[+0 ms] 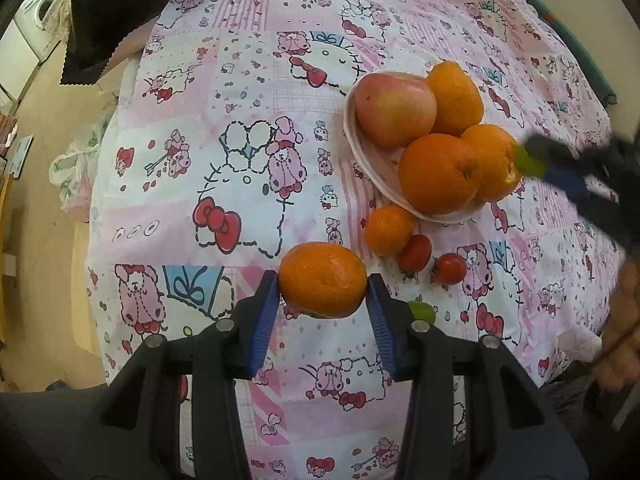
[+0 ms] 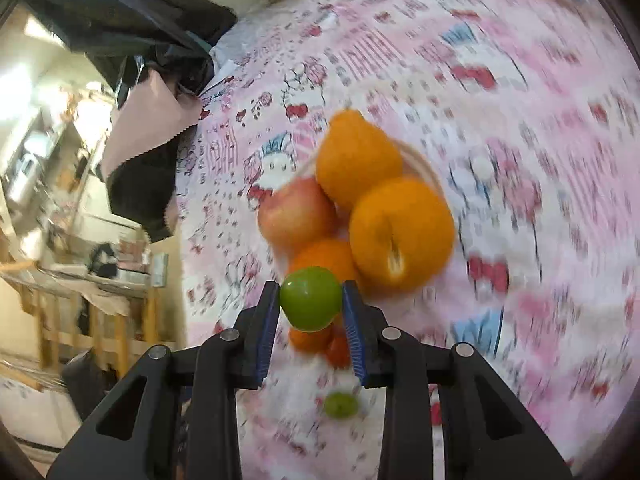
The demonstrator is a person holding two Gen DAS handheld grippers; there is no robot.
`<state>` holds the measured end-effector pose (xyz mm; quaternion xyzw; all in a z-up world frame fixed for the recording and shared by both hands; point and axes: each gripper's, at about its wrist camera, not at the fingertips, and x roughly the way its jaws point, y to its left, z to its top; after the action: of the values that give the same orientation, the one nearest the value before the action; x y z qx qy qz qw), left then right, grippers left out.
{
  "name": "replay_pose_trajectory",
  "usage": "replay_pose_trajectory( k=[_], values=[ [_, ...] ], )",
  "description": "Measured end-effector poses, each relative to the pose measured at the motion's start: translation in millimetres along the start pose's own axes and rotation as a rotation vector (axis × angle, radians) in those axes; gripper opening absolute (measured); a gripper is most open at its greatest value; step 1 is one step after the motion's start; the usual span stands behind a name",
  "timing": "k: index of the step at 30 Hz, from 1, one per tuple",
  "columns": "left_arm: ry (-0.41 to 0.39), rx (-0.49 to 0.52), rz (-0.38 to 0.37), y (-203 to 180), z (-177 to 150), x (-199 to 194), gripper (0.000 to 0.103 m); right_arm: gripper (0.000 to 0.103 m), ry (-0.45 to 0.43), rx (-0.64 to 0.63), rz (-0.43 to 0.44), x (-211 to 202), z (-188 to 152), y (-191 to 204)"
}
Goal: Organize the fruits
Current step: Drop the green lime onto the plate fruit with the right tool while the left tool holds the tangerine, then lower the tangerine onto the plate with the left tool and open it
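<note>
My left gripper (image 1: 322, 280) is shut on a mandarin (image 1: 322, 278) and holds it above the tablecloth. A pale bowl (image 1: 362, 152) at the right holds an apple (image 1: 394, 110) and three oranges (image 1: 439, 174). My right gripper (image 2: 311, 300) is shut on a small green fruit (image 2: 311, 298) and holds it above the bowl's near side; it shows blurred in the left wrist view (image 1: 532, 158). On the cloth lie a small mandarin (image 1: 389, 230), two red tomatoes (image 1: 416, 253) and another green fruit (image 1: 424, 312).
A pink cartoon-print tablecloth (image 1: 240, 120) covers the table. A black cloth (image 1: 112, 20) hangs at the far left corner. The floor, a plastic bag (image 1: 74, 176) and a washing machine (image 1: 40, 12) lie beyond the left table edge.
</note>
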<state>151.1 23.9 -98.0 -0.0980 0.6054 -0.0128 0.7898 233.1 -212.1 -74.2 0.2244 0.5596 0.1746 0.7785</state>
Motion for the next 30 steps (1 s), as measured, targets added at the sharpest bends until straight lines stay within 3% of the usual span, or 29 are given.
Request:
replay_pose_trajectory(
  k=[7, 14, 22, 24, 30],
  values=[
    [0.004, -0.003, -0.011, 0.8, 7.1, 2.2, 0.040, 0.033, 0.021, -0.142, -0.131, 47.9, 33.4, 18.6],
    [0.014, -0.024, -0.027, 4.6, 12.3, 2.7, 0.040, 0.033, 0.063, -0.135, -0.151, 69.4, 39.7, 16.4],
    [0.006, -0.021, -0.025, 3.0, 11.9, 1.4, 0.040, 0.035, 0.045, -0.110, -0.133, 62.0, 39.4, 14.1],
    [0.005, -0.027, -0.017, 4.7, 11.5, 2.2, 0.040, 0.050, 0.032, -0.091, -0.126, 53.5, 40.2, 13.2],
    [-0.014, -0.039, -0.005, 8.3, 12.5, -0.8, 0.040, 0.052, 0.005, -0.105, -0.105, 14.7, 33.6, 21.4]
  ],
)
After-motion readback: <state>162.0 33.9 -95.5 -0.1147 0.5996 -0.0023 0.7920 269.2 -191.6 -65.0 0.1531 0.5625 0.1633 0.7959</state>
